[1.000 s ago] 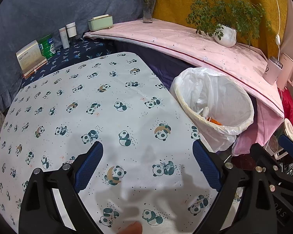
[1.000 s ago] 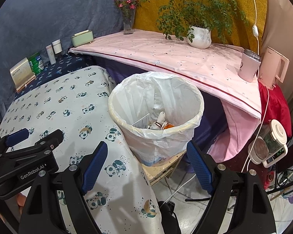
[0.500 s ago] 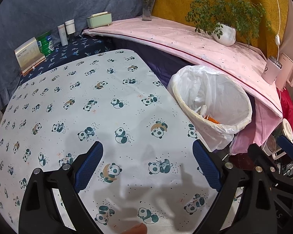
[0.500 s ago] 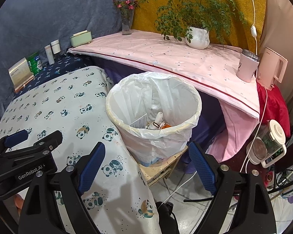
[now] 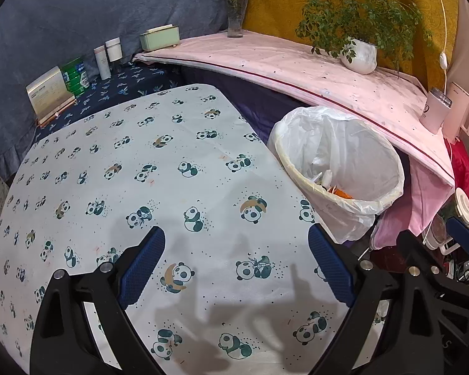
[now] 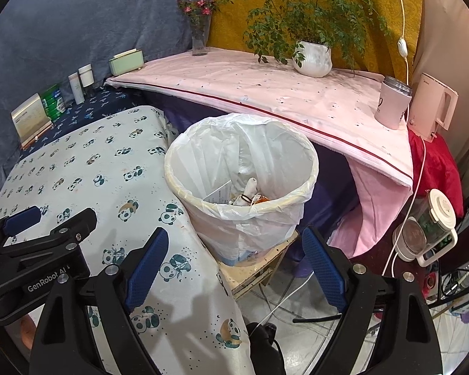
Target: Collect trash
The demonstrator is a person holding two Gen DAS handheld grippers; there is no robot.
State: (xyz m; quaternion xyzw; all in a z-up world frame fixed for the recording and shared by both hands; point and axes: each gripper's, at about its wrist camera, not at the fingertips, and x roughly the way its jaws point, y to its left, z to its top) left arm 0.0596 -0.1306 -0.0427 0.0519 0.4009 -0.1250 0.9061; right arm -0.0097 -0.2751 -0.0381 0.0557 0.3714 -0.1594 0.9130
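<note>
On my left-hand feed I see a table under a panda-print cloth (image 5: 178, 168), with nothing lying on the part in view. Along the far edge stand a framed card (image 5: 48, 95), a green can (image 5: 75, 76), 2 white bottles (image 5: 108, 56) and a pale green box (image 5: 161, 37). On the pink-covered shelf (image 6: 265, 90) behind sit a vase of flowers (image 6: 199, 31), a potted plant (image 6: 312, 57), a pink cup (image 6: 392, 103) and a kettle (image 6: 434, 106).

The lined trash bin (image 6: 240, 184) stands on a low wooden stool (image 6: 256, 268), tight against the table's right edge, with the shelf's overhang just behind it. Inside it I can make out paper, a white scrap and something orange (image 6: 261, 199). Cables (image 6: 281, 297) trail on the floor below.

My left gripper (image 5: 236, 265) is angled down over the cloth, jaws spread wide, nothing between them. My right gripper (image 6: 231, 265) is angled down in front of the bin, jaws equally wide apart and empty, framing the stool and the table's corner. The left gripper's body shows at the lower left of the right-hand feed.
</note>
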